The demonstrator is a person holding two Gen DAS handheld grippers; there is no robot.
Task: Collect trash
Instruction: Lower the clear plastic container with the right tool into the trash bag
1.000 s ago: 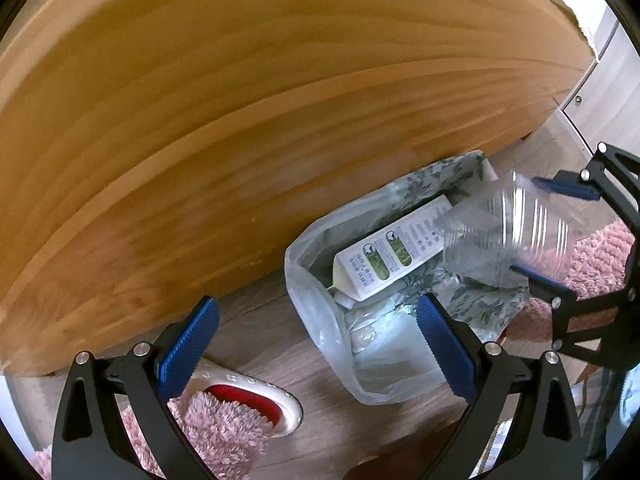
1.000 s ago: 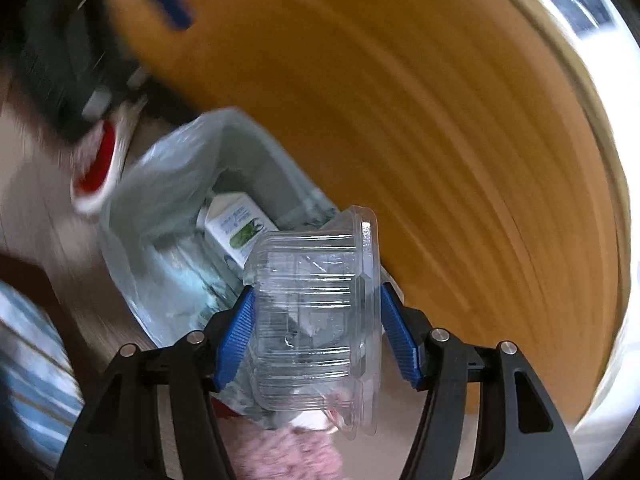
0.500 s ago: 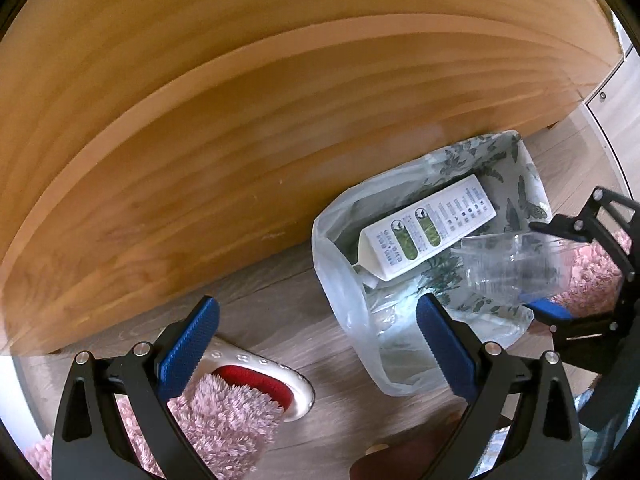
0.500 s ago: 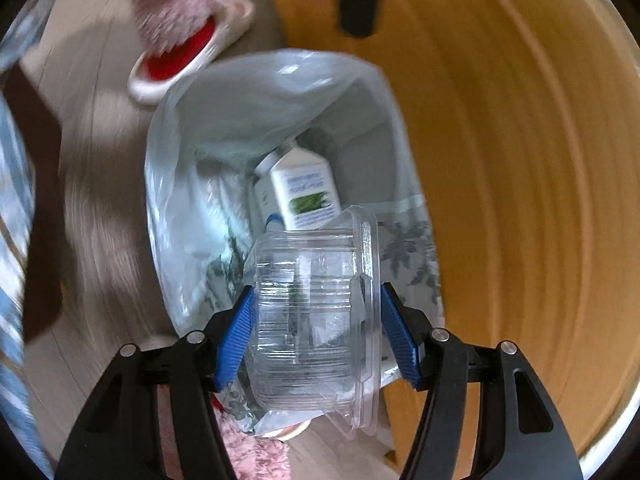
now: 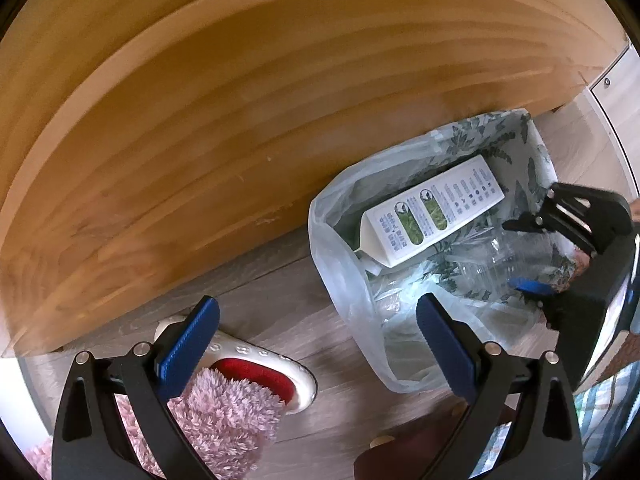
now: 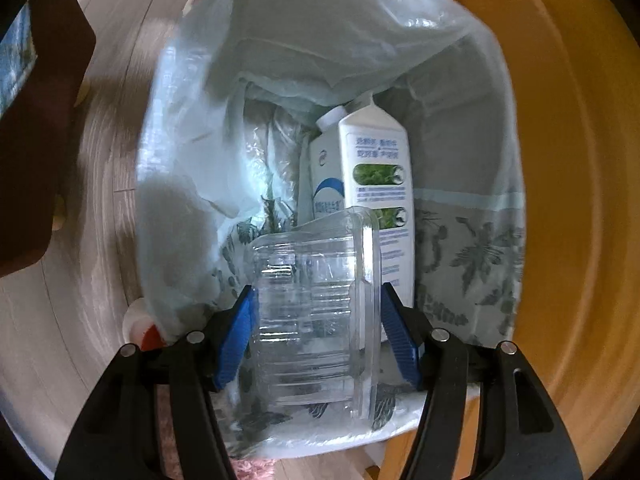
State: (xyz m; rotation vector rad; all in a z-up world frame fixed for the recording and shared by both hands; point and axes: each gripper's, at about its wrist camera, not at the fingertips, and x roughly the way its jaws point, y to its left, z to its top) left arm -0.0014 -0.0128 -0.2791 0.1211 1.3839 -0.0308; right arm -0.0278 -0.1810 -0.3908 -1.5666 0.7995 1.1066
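The right gripper (image 6: 316,334) clasps a clear, ribbed plastic clamshell container (image 6: 316,320) between its blue pads, holding it inside the mouth of the translucent plastic-lined, leaf-patterned trash bin (image 6: 480,248). Just beyond the container lies a white milk carton with green label panels (image 6: 376,176) — already in the bin. The left gripper (image 5: 316,344) hangs empty, jaws spread wide, with the bin ahead to its right (a pink fuzzy slipper (image 5: 228,412) under its left finger).

white carton (image 6: 376,184), print too blurred to read
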